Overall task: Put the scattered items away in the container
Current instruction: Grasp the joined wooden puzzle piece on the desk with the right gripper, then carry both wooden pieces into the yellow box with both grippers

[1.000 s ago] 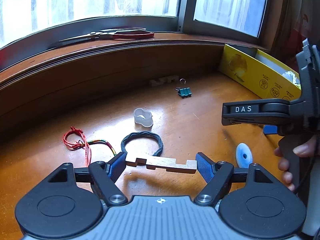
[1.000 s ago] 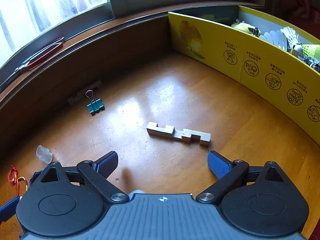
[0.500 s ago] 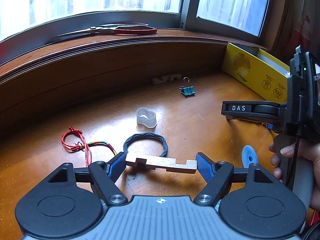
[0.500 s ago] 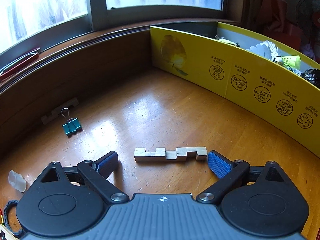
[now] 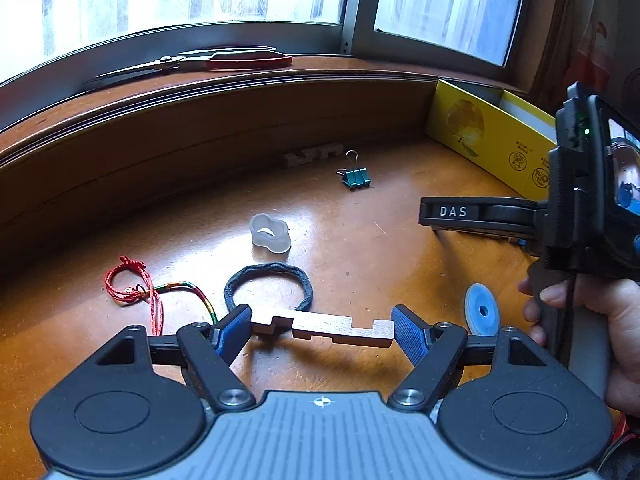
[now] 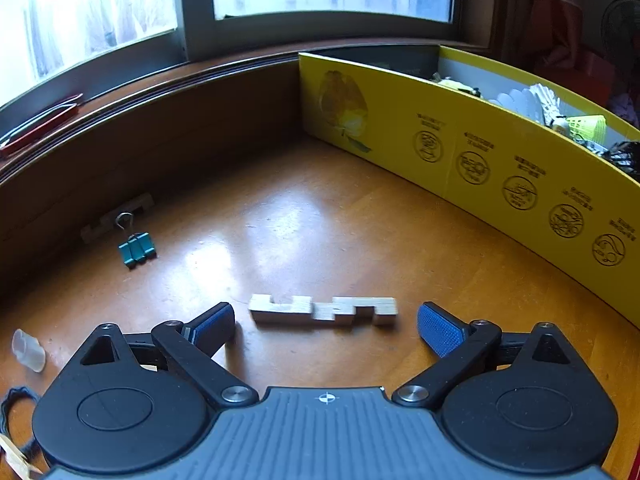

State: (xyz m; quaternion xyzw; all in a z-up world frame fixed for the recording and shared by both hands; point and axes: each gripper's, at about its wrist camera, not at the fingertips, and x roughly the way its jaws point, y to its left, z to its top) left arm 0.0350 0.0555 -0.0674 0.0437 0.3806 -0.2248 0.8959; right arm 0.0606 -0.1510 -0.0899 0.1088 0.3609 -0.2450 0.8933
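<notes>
My left gripper (image 5: pixel 322 330) is shut on a notched wooden piece (image 5: pixel 320 325), held end to end between the blue pads just above the table, with its shadow below. My right gripper (image 6: pixel 326 322) is open and low over the table. A second notched wooden block (image 6: pixel 320 310) lies flat between its fingers, with a gap on each side. The yellow cardboard box (image 6: pixel 480 160) stands to the right with shuttlecocks and other items inside. In the left wrist view the right gripper's finger (image 5: pixel 460 212) and the hand holding it show at the right edge.
Scattered on the wooden table are a teal binder clip (image 5: pixel 356 178), a third wooden piece (image 5: pixel 312 156) against the back wall, a translucent cap (image 5: pixel 270 234), a black hair tie (image 5: pixel 266 280), a red string (image 5: pixel 132 284) and a blue disc (image 5: pixel 482 312). Red-handled scissors (image 5: pixel 224 62) rest on the sill.
The right gripper has swung toward the yellow box and closed in on the second block, which now lies squarely between its fingers. The left gripper keeps its hold and stays put.
</notes>
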